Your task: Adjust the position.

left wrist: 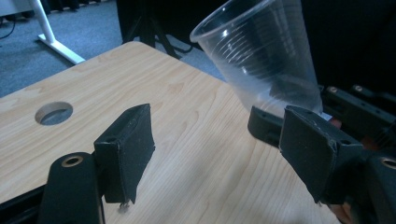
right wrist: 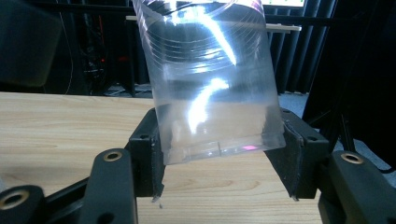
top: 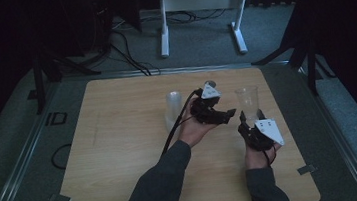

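Observation:
A clear plastic cup (right wrist: 212, 88) stands upright between the jaws of my right gripper (right wrist: 219, 144), which is shut on its base just above the wooden table (top: 121, 151). In the high view this cup (top: 247, 101) is at the right of the table, with the right gripper (top: 243, 120) below it. My left gripper (top: 229, 113) points at the cup from the left. It is open with nothing between its jaws (left wrist: 217, 116). The cup (left wrist: 261, 51) appears tilted just beyond its right jaw.
A second, frosted-looking cup (top: 173, 106) stands on the table left of the left hand. A round hole (left wrist: 53, 113) is cut in the tabletop. A white desk frame (top: 200, 1) and cables lie on the floor behind the table.

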`<control>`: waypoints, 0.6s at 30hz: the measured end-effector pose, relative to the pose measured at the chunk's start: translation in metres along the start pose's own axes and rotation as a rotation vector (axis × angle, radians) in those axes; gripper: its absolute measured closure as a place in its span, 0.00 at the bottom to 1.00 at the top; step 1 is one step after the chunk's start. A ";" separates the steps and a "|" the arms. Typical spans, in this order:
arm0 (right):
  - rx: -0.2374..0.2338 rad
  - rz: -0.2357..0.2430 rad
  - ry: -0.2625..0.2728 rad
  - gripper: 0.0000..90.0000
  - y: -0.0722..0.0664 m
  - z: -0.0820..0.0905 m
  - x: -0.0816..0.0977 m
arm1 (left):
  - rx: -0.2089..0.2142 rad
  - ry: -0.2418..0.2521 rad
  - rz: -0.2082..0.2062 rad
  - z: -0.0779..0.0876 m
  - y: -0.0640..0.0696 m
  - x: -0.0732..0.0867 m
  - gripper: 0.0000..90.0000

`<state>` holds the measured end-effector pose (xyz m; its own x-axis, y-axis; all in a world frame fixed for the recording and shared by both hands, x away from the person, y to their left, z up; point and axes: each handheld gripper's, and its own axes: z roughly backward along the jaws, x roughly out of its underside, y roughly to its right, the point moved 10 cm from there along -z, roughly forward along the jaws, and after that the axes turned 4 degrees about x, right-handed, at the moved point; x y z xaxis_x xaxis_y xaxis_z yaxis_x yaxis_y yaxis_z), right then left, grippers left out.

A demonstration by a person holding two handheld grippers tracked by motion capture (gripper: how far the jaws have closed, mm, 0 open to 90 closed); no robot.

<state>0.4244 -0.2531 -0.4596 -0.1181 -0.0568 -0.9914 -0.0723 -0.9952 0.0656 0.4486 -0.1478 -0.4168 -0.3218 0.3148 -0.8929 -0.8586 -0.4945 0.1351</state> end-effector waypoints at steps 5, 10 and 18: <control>-0.001 0.000 0.001 0.47 0.000 0.000 0.000 | 0.013 0.022 0.011 -0.004 0.003 -0.007 0.26; -0.001 0.000 0.009 0.47 0.000 0.001 -0.001 | 0.026 0.032 0.034 -0.008 0.004 -0.008 0.22; -0.002 0.002 0.019 0.47 -0.002 0.002 -0.002 | 0.057 0.045 0.061 -0.015 0.009 -0.011 0.20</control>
<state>0.4227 -0.2507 -0.4575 -0.0992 -0.0599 -0.9933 -0.0705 -0.9953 0.0670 0.4507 -0.1675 -0.4127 -0.3573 0.2480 -0.9005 -0.8595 -0.4646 0.2131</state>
